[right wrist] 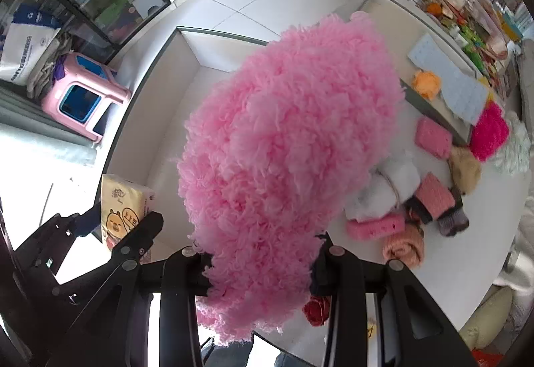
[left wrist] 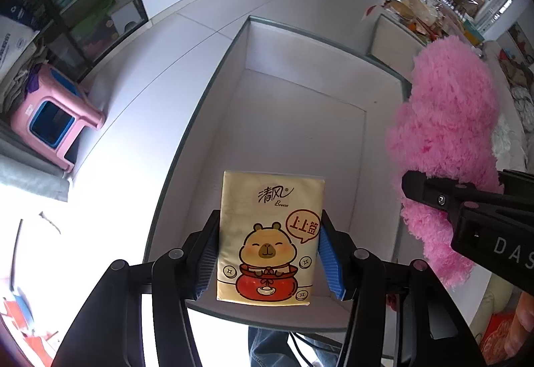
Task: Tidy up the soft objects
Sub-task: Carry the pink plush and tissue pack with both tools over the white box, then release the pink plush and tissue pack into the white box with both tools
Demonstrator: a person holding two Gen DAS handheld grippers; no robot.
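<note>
My left gripper is shut on a yellow tissue pack with a cartoon bear, held upright over the near end of an open white box. The pack also shows at the left of the right wrist view. My right gripper is shut on a big fluffy pink plush thing, which hides most of the box behind it. In the left wrist view the plush hangs at the box's right side, with the right gripper's black body below it.
Several soft items lie on the white table to the right: pink rolls, white fluff, a magenta pom, an orange ball. A pink stool stands on the floor left. A glass cabinet stands behind it.
</note>
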